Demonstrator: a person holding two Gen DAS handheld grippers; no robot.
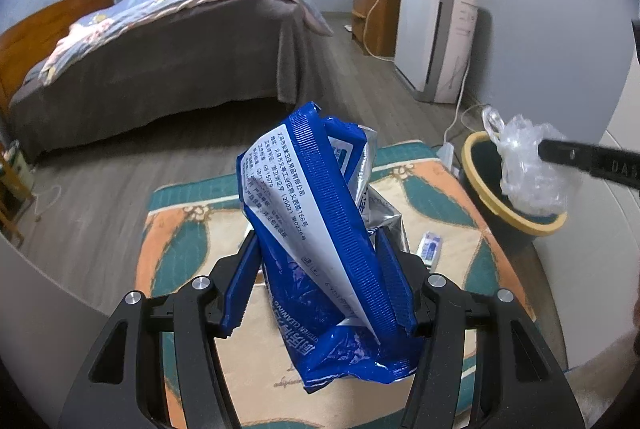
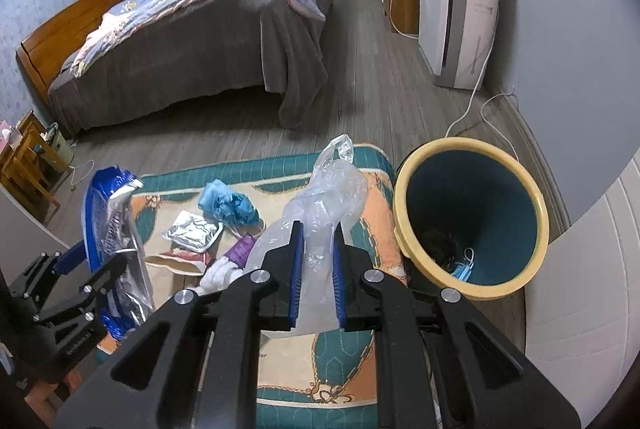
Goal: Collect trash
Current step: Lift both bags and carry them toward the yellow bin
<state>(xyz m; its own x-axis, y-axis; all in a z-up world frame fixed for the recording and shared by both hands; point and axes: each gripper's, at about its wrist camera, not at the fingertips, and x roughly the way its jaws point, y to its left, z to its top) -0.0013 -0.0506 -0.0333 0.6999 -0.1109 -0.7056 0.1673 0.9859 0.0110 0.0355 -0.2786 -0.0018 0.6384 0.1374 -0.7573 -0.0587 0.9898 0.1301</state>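
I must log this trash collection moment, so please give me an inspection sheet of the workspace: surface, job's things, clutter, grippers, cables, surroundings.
Surface: patterned mat, teal and orange, on a grey wood floor.
Job's things: blue wipes packet; clear plastic bag; bin with yellow rim, a face mask inside.
Clutter: blue crumpled piece, silver wrapper, purple packet, white tissue on the mat.
Grippers: left gripper shut on the packet; right gripper shut on the bag.
Cables: white cable on the floor behind the bin.
Surroundings: bed, white appliance.
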